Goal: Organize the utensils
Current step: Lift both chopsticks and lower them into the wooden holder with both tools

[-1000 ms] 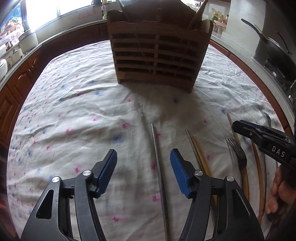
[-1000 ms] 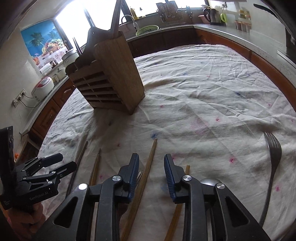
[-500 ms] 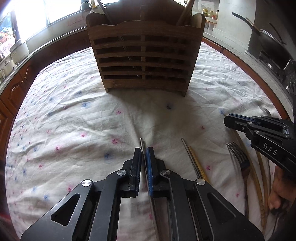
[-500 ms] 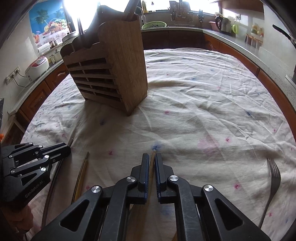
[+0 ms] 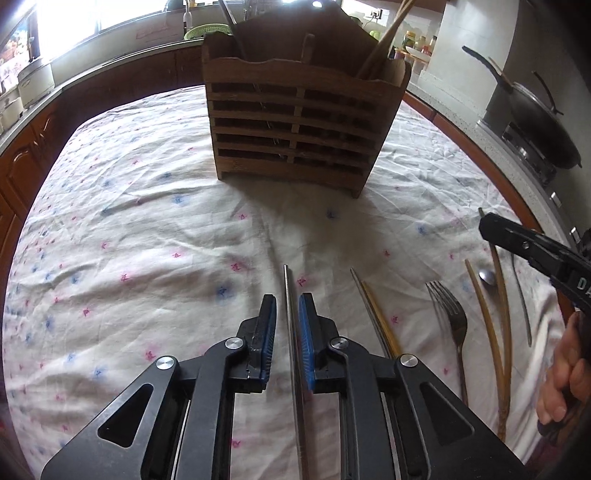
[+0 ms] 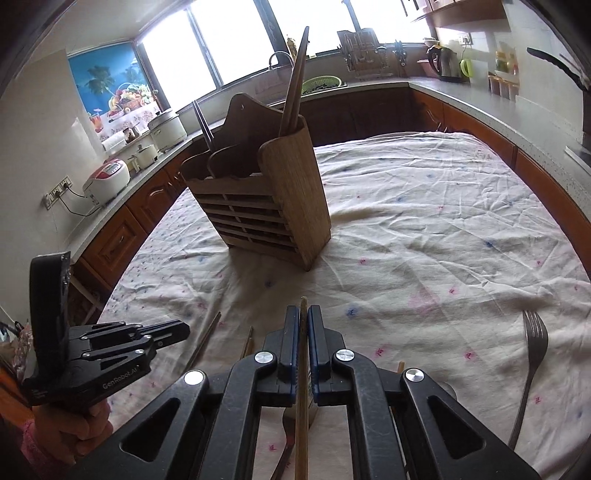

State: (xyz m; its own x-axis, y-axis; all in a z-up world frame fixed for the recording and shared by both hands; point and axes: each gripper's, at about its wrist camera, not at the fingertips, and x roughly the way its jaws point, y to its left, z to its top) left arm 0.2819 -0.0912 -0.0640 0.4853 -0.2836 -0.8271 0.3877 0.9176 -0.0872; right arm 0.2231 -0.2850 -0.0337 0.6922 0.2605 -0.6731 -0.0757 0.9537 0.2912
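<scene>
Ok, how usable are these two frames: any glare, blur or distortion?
Left wrist view: window blown out at top left, table edges bowed by the fisheye, wooden holder and metal chopstick sharp. Right wrist view: windows overexposed, holder side clear against the backlight, dark vignette in the corners, no motion blur.

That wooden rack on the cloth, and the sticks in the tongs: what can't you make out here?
- Wooden rack: its slats and walls hide the lower ends of the utensils in both views.
- Metal chopstick, left view: near end cut off by the bottom edge.
- Wooden chopstick, right view: lower end cut off too.
- Spoon, left view: its handle lies behind the right tongs.
</scene>
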